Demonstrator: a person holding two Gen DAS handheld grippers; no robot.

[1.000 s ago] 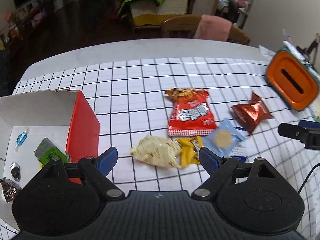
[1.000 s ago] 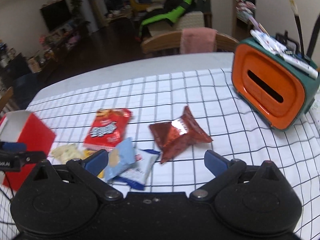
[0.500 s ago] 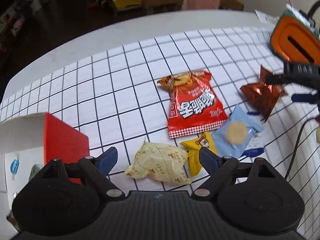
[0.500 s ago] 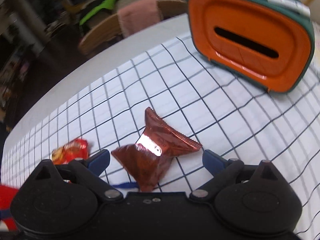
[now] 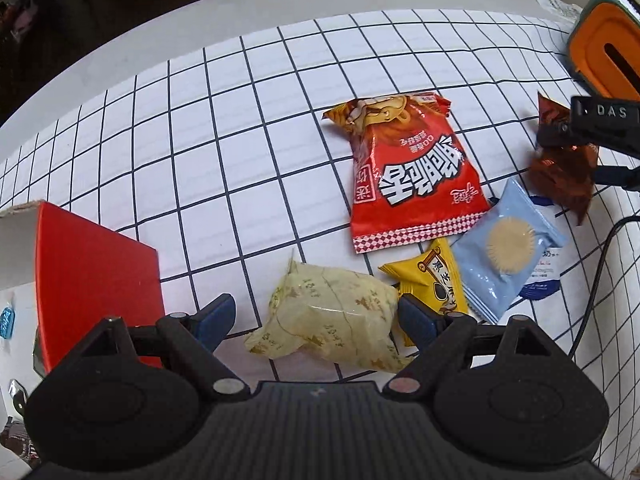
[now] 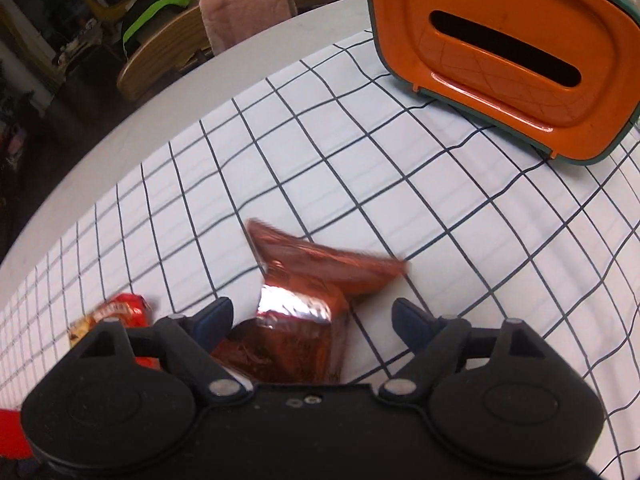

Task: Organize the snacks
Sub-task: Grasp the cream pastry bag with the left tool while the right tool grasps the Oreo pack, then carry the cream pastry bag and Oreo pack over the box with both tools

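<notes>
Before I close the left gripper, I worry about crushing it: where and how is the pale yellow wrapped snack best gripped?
Grip the pale yellow wrapped snack across its puffy middle, from above, as the left gripper straddles it now. It lies flat and bulges there. Probably close gently; the yellow packet sits close to one finger.

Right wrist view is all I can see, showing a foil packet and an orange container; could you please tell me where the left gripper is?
Observer: The left gripper is open and straddles a pale yellow wrapped snack on the checked cloth.
Operator: Is anything lying close to that snack?
Observer: A small yellow packet lies right beside it, next to a light blue packet.
Operator: Is there anywhere nearby to put it?
Observer: A red box, white inside, stands open on the snack's other side.
</notes>
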